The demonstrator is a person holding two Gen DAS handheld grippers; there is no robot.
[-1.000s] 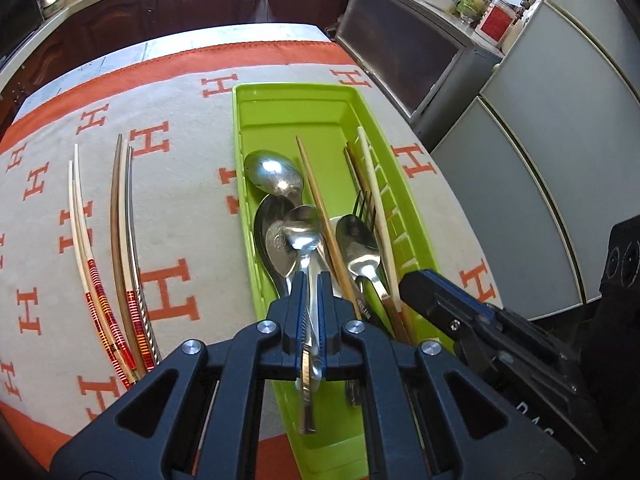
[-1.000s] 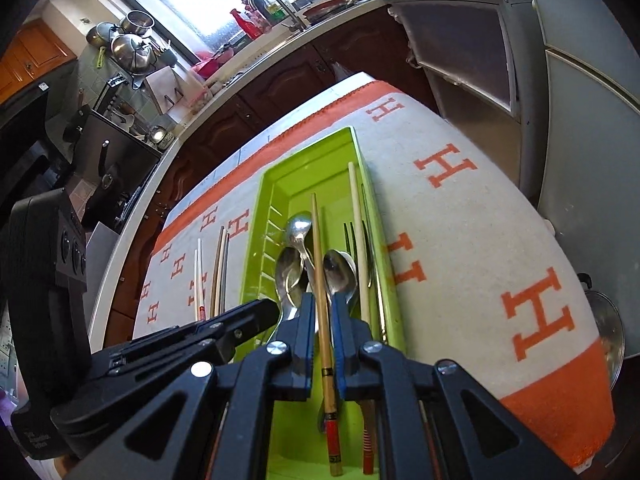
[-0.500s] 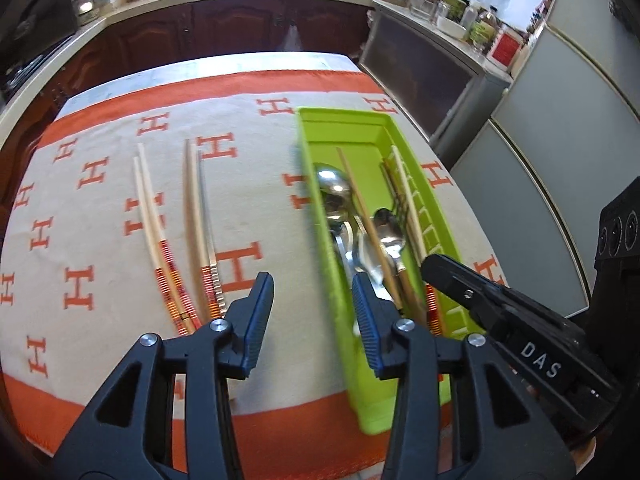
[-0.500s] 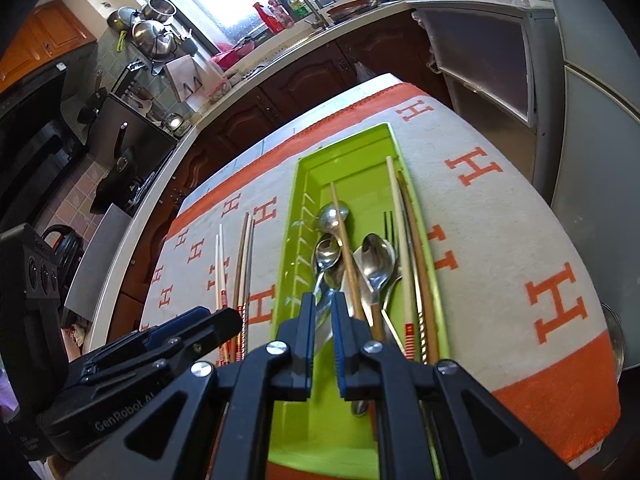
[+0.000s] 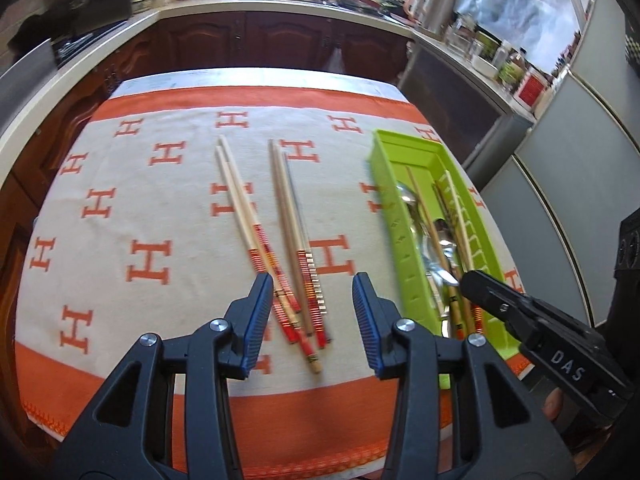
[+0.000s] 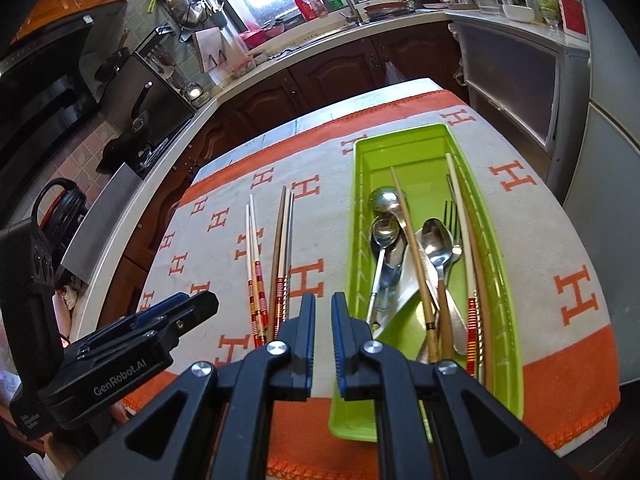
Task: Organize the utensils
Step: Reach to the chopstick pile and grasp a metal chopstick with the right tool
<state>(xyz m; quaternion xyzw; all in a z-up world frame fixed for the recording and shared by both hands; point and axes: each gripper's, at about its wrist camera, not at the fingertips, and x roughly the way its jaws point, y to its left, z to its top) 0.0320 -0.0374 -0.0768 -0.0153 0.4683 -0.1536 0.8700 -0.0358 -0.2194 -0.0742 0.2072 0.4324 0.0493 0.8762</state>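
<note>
Several chopsticks with red-banded ends (image 5: pixel 280 240) lie on the white-and-orange cloth (image 5: pixel 160 208), also in the right wrist view (image 6: pixel 272 264). My left gripper (image 5: pixel 313 292) is open and empty, hovering just above their near ends. A lime green tray (image 6: pixel 494 248) holds spoons (image 6: pixel 386 232), a fork (image 6: pixel 450 216) and more chopsticks (image 6: pixel 412 240); it also shows in the left wrist view (image 5: pixel 396 232). My right gripper (image 6: pixel 323 312) is nearly shut and empty, above the tray's left near edge.
The cloth covers a small table with its near edge (image 5: pixel 280 412) close to me. Dark kitchen cabinets (image 5: pixel 280 40) stand behind, and grey appliance fronts (image 5: pixel 568 168) stand to the right of the tray.
My left gripper let go of a spoon in the tray, opened, and moved left over the loose chopsticks. My right gripper released a chopstick in the tray and drew back left.
</note>
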